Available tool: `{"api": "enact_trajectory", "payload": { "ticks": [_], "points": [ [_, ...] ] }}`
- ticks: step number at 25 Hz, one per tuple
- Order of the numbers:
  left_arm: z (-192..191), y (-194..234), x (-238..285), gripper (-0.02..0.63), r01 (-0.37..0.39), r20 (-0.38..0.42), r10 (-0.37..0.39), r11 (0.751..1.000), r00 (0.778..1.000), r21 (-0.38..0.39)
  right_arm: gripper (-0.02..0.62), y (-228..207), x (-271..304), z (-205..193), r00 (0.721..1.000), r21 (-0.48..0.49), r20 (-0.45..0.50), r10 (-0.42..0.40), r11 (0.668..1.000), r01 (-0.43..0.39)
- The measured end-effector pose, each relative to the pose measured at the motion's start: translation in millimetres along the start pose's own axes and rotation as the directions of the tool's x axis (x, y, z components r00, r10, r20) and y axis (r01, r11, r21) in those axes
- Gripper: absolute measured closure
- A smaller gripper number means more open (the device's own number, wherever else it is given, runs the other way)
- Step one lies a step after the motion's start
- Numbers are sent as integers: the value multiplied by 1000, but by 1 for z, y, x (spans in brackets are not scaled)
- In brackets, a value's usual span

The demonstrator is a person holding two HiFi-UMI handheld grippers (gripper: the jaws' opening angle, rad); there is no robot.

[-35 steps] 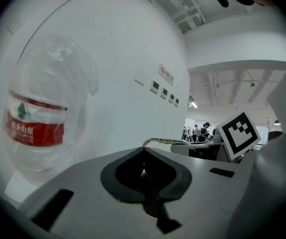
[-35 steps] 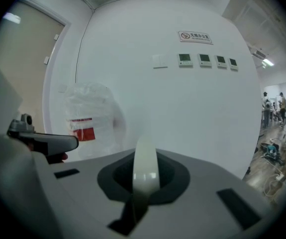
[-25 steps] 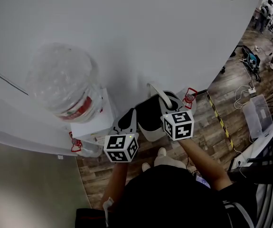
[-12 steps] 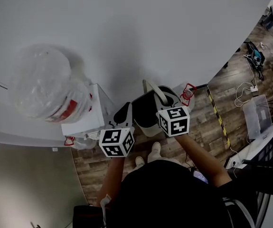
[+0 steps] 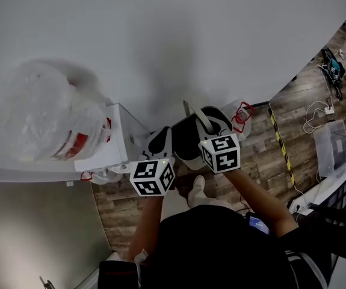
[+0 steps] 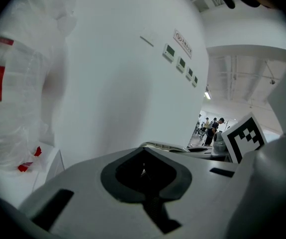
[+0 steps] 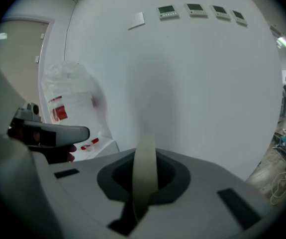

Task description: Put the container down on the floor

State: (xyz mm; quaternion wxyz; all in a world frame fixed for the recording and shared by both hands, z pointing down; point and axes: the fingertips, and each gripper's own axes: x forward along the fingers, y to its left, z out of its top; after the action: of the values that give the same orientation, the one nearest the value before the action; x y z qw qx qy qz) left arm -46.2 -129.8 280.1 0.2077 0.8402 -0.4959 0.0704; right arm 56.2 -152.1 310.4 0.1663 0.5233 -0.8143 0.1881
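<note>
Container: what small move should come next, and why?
Probably lower it straight down to the wooden floor beside the wall. The right gripper is shut on the handle of the container, which hangs in front of the person's shoes, and nothing shows it resting on the floor yet.

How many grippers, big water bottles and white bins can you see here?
Hand-held two-jaw grippers with marker cubes: 2, left gripper and right gripper
Big clear plastic water bottle with a red label: 1
White plastic container with a curved handle: 1
Total: 4
</note>
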Motion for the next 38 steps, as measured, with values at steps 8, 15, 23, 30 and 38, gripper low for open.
{"api": "enact_trajectory", "payload": {
  "ticks": [8, 15, 23, 30, 38],
  "points": [
    [-29, 23, 15, 592, -18, -67, 15, 999, 998, -43, 565, -11, 28, -22, 998, 23, -62, -16, 1000, 17],
    [-44, 50, 32, 592, 3, -97, -10, 998, 995, -69, 565, -9, 56, -47, 991, 40, -125, -49, 998, 54],
    [-86, 81, 50, 592, 16, -179, -36, 994, 983, -110, 565, -9, 88, -85, 974, 58, -206, -94, 992, 108],
    [-132, 102, 60, 592, 8, -251, -49, 987, 967, -160, 565, -8, 109, -126, 951, 62, -290, -102, 990, 125],
    [-176, 107, 78, 592, 33, -310, -95, 980, 946, -199, 564, -7, 134, -179, 921, 56, -377, -93, 991, 123]
  ]
}}
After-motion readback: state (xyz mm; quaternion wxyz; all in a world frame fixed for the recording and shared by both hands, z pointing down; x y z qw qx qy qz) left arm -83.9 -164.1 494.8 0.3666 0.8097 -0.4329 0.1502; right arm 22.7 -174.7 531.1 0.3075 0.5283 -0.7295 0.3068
